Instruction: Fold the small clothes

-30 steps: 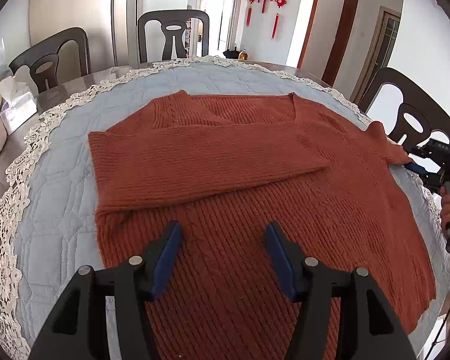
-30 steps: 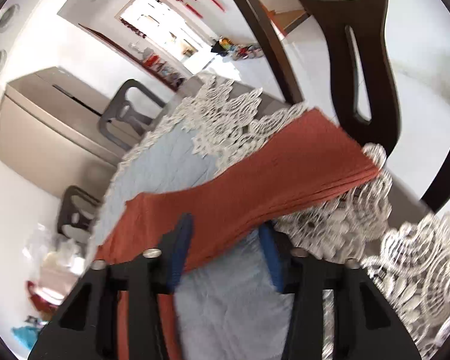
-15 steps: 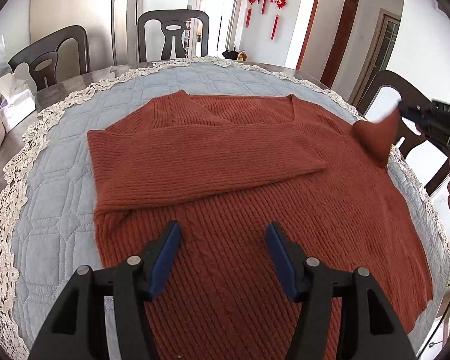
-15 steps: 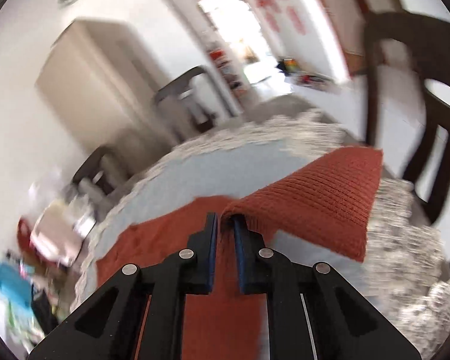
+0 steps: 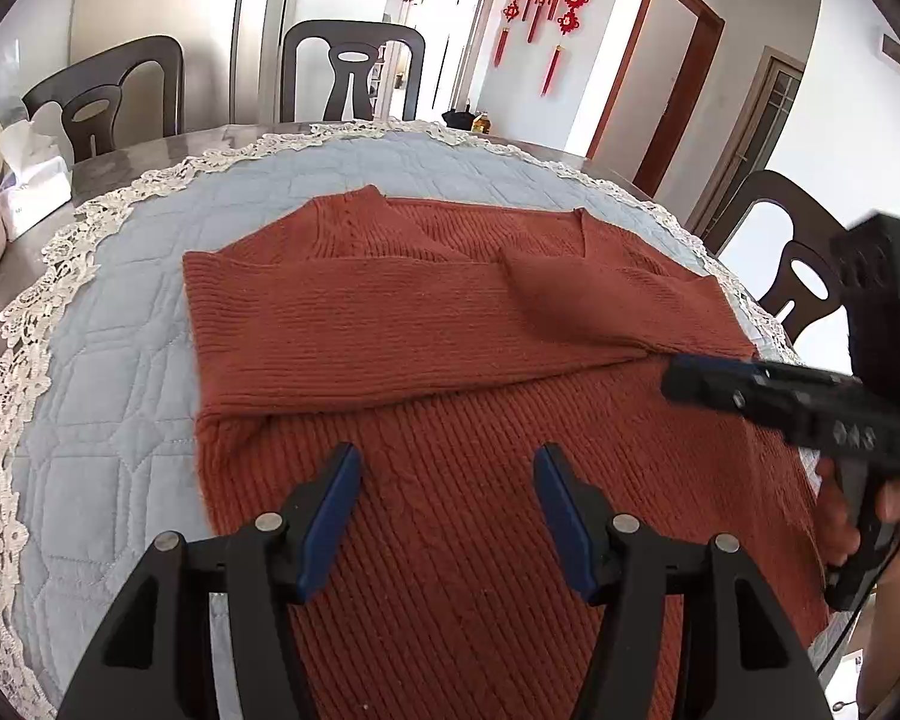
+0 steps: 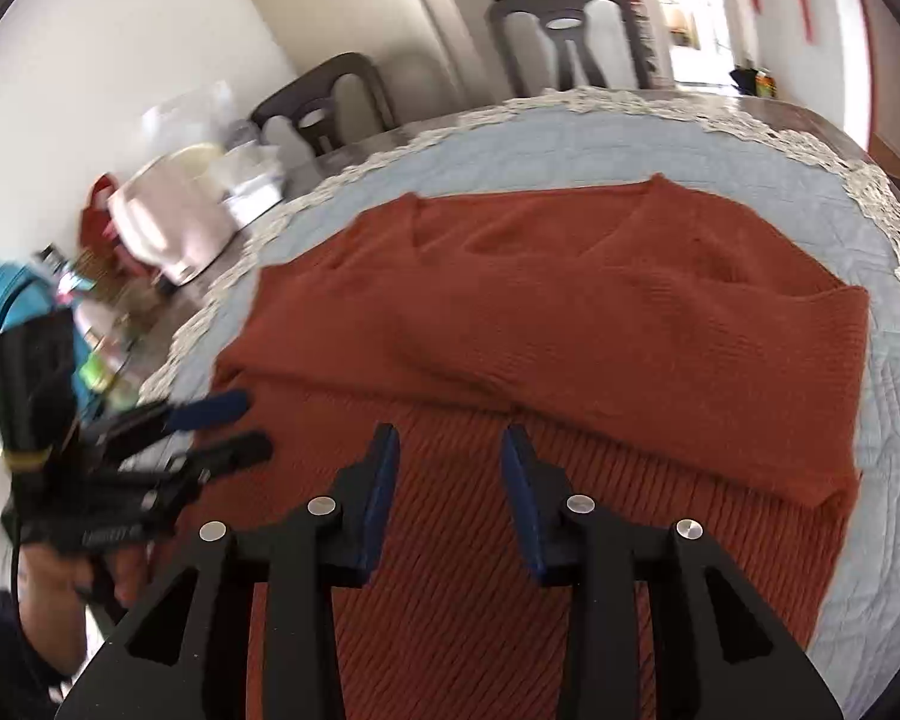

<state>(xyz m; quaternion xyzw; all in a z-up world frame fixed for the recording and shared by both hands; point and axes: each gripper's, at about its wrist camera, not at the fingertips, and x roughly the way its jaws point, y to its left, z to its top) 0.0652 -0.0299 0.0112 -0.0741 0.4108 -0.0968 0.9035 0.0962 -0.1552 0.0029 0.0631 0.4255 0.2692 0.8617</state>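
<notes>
Ribbed rust knit sweater [image 5: 450,360] lies on matt quilted, lace-edged cloth [image 5: 108,360].

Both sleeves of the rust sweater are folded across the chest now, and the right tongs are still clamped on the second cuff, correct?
Not quite. Both sleeves do lie folded across the rust sweater, but the right tongs have just been opening and hold nothing: the right wrist view shows bare knit in the gap between the blue pads.

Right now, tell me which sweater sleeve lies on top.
The right sleeve, folded in from the right hand-held gripper side; its cuff overlaps the left sleeve beneath.
</notes>
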